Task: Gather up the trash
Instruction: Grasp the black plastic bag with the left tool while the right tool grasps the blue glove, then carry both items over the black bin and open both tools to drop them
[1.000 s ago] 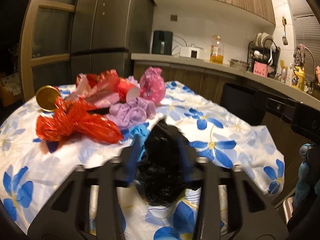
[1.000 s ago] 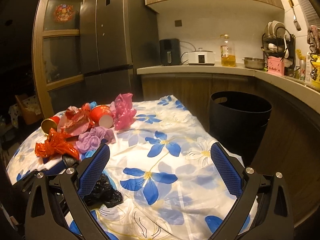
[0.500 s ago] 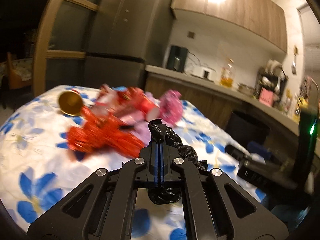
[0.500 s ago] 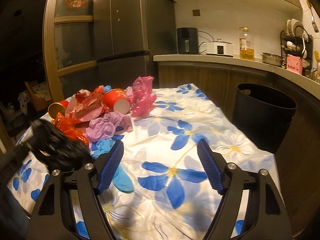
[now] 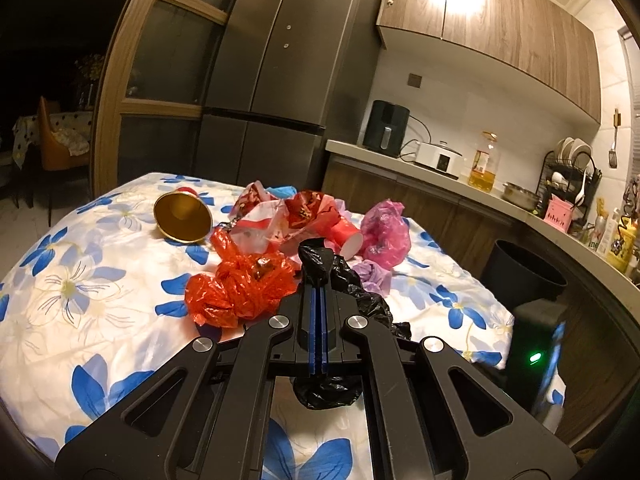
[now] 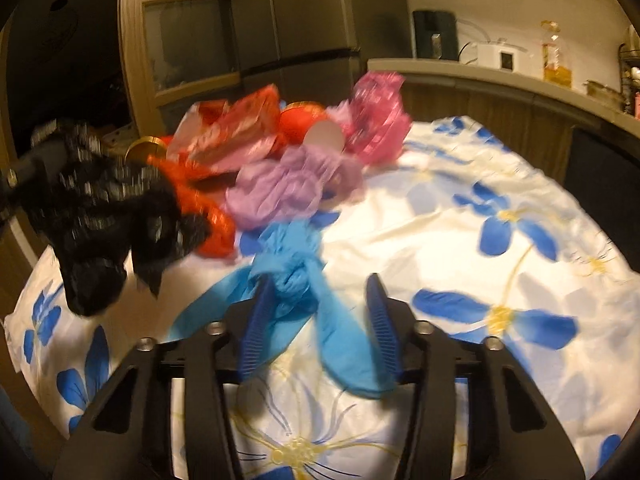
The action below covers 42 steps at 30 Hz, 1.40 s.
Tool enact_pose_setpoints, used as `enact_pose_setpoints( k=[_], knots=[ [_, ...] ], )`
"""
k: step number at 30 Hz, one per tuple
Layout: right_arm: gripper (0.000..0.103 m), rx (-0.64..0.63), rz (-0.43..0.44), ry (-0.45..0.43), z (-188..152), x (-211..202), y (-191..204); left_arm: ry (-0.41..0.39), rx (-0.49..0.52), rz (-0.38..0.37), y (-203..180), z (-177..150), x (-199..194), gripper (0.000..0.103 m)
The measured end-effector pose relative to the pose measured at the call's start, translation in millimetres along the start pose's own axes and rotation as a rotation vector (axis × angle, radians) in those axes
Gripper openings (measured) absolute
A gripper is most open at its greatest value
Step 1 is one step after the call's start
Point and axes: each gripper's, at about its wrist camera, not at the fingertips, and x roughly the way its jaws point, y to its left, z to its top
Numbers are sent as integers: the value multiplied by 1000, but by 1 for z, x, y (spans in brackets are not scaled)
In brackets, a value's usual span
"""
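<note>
My left gripper [image 5: 319, 300] is shut on a black plastic bag [image 5: 352, 292] and holds it above the table; the bag also hangs at the left of the right wrist view [image 6: 104, 216]. My right gripper [image 6: 320, 312] is open, its jaws on either side of a blue plastic bag [image 6: 296, 276] lying on the flowered tablecloth [image 6: 460, 220]. Behind lie a red bag [image 5: 240, 284], a purple bag [image 6: 288, 184], a pink bag [image 5: 386, 232], a red paper cup [image 5: 348, 236], red-white wrappers [image 5: 280, 216] and a gold cup [image 5: 182, 218].
A black trash bin [image 5: 520, 276] stands off the table's right edge, by the wooden counter [image 5: 440, 184]. A dark device with a green light [image 5: 534, 356] is at lower right. A fridge [image 5: 288, 80] stands behind the table.
My left gripper closed on the black bag and lifted it off the table. My right gripper moved left and forward to the blue bag and narrowed its opening.
</note>
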Motion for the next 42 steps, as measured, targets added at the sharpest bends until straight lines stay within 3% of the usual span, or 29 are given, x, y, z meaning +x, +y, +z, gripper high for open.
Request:
enact_pose_setpoints(
  k=[3, 6, 10, 15, 22, 32, 42],
  knots=[
    [12, -15, 29, 41, -4, 7, 2, 6, 7, 2, -2, 0, 2, 1],
    [7, -20, 43, 49, -3, 2, 0, 12, 7, 2, -2, 2, 3, 1],
    [5, 8, 36, 26, 3, -18, -13, -1, 26, -4, -10, 7, 1, 1],
    [5, 25, -2, -65, 23, -55, -34, -26, 56, -45, -32, 20, 1, 1],
    [5, 56, -81, -179, 53, -96, -68, -63, 104, -156, -81, 47, 17, 1],
    [5, 122, -262, -308, 90, -134, -134, -29, 127, -348, -154, 74, 72, 1],
    [5, 181, -470, -413, 116, -157, -208, -65, 166, -503, -243, 90, 117, 1]
  ],
)
